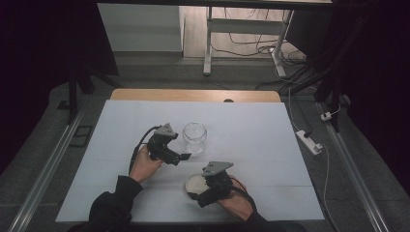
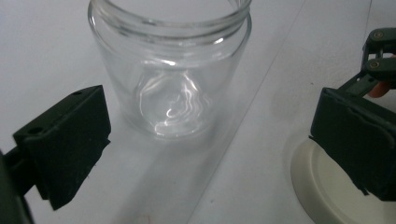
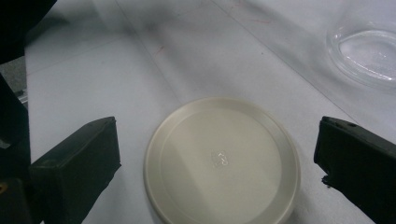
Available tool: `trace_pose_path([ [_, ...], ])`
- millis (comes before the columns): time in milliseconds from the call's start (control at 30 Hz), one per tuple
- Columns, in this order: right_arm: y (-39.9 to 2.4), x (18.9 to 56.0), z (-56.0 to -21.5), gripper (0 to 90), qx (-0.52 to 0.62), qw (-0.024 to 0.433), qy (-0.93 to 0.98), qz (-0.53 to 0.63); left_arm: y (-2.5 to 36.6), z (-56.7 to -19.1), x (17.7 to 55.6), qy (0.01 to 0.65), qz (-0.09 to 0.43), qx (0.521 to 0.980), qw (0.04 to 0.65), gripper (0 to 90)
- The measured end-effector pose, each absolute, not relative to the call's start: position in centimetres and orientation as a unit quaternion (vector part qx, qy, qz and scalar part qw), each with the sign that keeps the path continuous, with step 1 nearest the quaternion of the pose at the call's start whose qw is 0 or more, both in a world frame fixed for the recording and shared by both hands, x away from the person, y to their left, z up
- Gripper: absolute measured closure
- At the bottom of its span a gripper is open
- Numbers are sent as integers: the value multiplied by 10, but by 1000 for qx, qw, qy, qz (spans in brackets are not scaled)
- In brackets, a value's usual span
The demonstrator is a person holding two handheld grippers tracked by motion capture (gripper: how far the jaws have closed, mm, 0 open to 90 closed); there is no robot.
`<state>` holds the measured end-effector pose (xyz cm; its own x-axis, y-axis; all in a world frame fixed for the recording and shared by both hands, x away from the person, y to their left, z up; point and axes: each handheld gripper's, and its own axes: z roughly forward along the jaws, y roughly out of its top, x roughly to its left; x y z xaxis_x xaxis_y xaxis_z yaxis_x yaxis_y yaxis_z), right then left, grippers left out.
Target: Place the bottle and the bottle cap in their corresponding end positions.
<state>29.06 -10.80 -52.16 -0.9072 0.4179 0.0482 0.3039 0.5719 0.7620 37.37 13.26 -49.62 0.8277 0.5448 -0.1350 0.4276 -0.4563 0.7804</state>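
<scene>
An empty clear glass jar [image 1: 195, 137] stands upright and uncapped near the middle of the white table [image 1: 270, 145]. My left gripper [image 1: 179, 149] is just left of it, open. In the left gripper view the jar [image 2: 173, 79] stands a little ahead of the left gripper [image 2: 215, 144], whose jaws are spread wide and touch nothing. A cream round lid [image 1: 194, 182] lies flat near the front edge. My right gripper [image 1: 199, 188] is open over it. In the right gripper view the lid [image 3: 224, 140] lies between the spread jaws of the right gripper [image 3: 217, 168], not clamped.
The jar's base [image 3: 369, 53] shows at the upper right of the right gripper view. A wooden edge [image 1: 193, 94] runs along the table's far side. On the floor to the right lie a power strip [image 1: 309, 141] and cables.
</scene>
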Motion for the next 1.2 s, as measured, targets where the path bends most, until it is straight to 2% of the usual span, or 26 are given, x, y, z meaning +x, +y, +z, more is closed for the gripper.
trace_pose_path([
  [733,-121,285,-513,0,222,62,873,430,141,-494,341,281,54,855,433,0],
  [1200,-138,287,-504,0,240,84,865,431,157,-491,319,297,47,840,452,0],
])
